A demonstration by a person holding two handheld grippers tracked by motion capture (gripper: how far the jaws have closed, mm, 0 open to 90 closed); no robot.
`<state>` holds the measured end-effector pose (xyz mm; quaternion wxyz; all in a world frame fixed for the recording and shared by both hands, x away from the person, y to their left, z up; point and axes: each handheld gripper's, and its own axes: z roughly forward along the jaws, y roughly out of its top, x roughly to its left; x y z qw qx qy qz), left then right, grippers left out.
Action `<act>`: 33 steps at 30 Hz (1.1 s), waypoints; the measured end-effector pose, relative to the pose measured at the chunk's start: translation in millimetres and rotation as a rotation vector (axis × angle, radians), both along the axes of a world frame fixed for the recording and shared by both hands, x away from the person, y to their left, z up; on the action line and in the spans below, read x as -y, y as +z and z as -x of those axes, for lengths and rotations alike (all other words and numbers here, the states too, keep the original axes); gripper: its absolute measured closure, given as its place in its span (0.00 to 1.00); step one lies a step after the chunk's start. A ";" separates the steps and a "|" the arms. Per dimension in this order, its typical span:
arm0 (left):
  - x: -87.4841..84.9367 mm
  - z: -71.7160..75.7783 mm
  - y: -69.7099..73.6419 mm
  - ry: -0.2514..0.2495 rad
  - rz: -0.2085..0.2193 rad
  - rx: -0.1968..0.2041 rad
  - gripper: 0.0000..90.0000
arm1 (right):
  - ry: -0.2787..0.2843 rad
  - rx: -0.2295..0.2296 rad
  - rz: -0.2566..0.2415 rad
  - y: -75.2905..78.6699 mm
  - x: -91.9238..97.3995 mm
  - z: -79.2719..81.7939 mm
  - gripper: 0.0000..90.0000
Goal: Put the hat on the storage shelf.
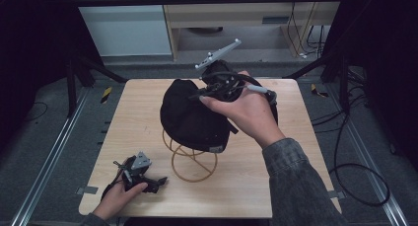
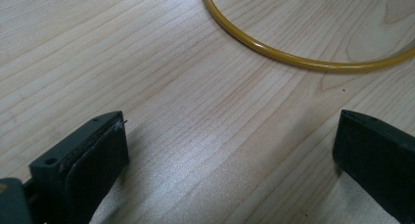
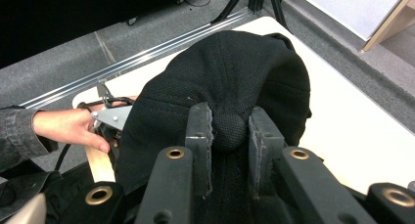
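Black cap [image 3: 230,82] between right fingers [image 3: 198,136]

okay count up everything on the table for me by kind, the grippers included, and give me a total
Black cap: 1
Yellow wire stand: 1
Grippers: 2, the left gripper resting on the table with jaws open, the right gripper shut on the cap's top
Total: 4

We see a black fabric cap [image 1: 190,115], crown up and a little tilted, sitting atop a yellow wire stand [image 1: 190,164] near the table's middle; the button [image 3: 229,128] on its crown is pinched.
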<state>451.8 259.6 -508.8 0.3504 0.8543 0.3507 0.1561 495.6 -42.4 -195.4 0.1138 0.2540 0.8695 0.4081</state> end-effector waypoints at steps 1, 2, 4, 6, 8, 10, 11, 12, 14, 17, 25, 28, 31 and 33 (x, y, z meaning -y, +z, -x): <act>0.0 0.0 0.0 0.000 0.000 0.000 0.00 | 0.000 -0.002 0.001 -0.2 -0.3 -0.3 0.83; 0.0 0.0 0.0 0.000 0.000 0.000 0.00 | 0.000 -0.003 0.004 -0.6 -0.9 -0.6 0.83; 0.0 0.0 0.0 0.000 0.000 0.000 0.00 | 0.004 -0.002 0.010 -1.5 -2.3 -1.2 0.83; 0.2 0.1 0.0 -0.001 0.000 0.000 0.00 | 0.006 -0.002 0.013 -1.8 -3.2 -1.3 0.83; 0.2 0.1 0.0 -0.002 0.000 0.000 0.00 | 0.007 -0.007 0.023 -3.5 -5.4 -2.5 0.83; 0.2 0.2 0.0 -0.001 0.000 0.000 0.00 | 0.009 -0.010 0.027 -5.1 -6.7 -3.6 0.83; 0.2 0.1 0.0 -0.001 0.000 0.000 0.00 | 0.011 -0.012 0.032 -5.9 -7.7 -3.9 0.83; 0.2 0.1 0.0 -0.001 0.000 0.000 0.00 | 0.014 -0.012 0.035 -6.9 -9.1 -4.3 0.83; 0.2 0.1 0.0 -0.001 0.000 0.000 0.00 | 0.016 -0.015 0.037 -9.0 -11.9 -5.0 0.82; 0.2 0.1 0.0 -0.001 0.000 0.000 0.00 | 0.020 -0.019 0.051 -12.3 -16.2 -6.3 0.82; 0.2 0.2 0.0 -0.001 0.000 0.000 0.00 | 0.026 -0.030 0.074 -21.6 -25.2 -10.6 0.82; 0.5 0.3 0.0 -0.002 0.001 -0.001 0.00 | 0.024 -0.035 0.085 -26.4 -27.0 -12.4 0.81; 0.5 0.4 0.0 -0.003 0.001 -0.001 0.00 | 0.023 -0.043 0.088 -30.2 -28.9 -13.2 0.81; 0.5 0.3 0.0 -0.003 0.000 -0.001 0.00 | 0.027 -0.044 0.091 -31.9 -30.6 -13.5 0.81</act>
